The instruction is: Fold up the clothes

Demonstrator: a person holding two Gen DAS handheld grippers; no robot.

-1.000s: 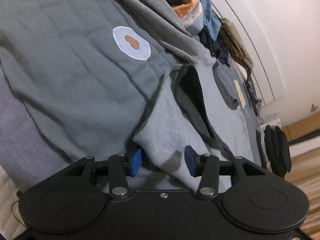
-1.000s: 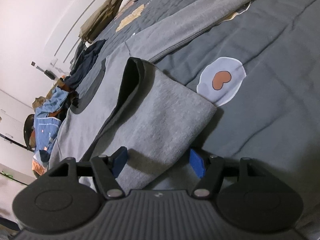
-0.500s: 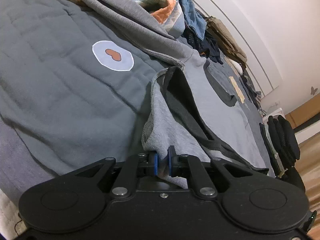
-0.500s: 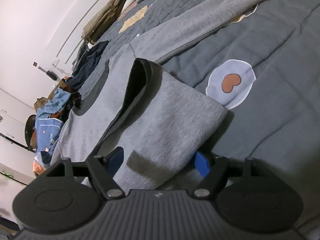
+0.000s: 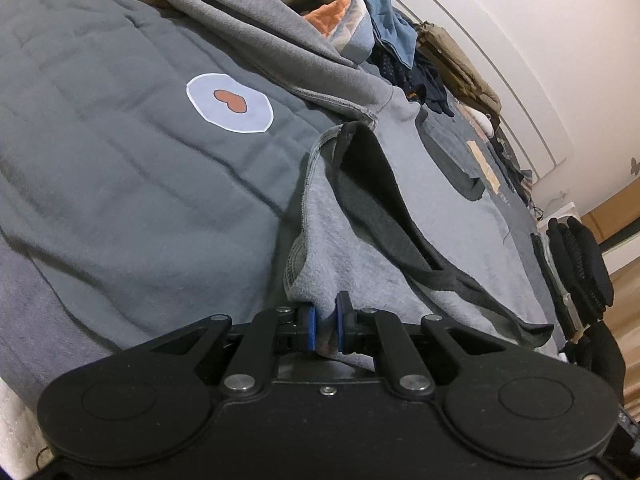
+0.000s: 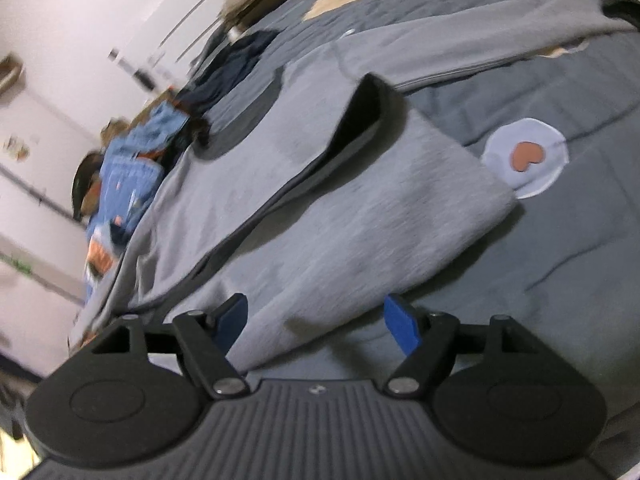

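**Left claw now clamped on sweatshirt hem**

Since the earlier frame, left gripper (image 5: 324,328) closed onto the grey sweatshirt (image 5: 400,248) corner. Sweatshirt lies on dark grey quilt (image 5: 120,200), near edge. Right gripper (image 6: 316,320) opened slightly wider, straddling the hem, pads not pressing.

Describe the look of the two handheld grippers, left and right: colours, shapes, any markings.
The left gripper has a smooth black body, two round discs, silver pivot bolts and blue pads. The right gripper has a ribbed dark grey top with a small centre emblem, black linkage arms and blue pads. No sleeves or cables show.
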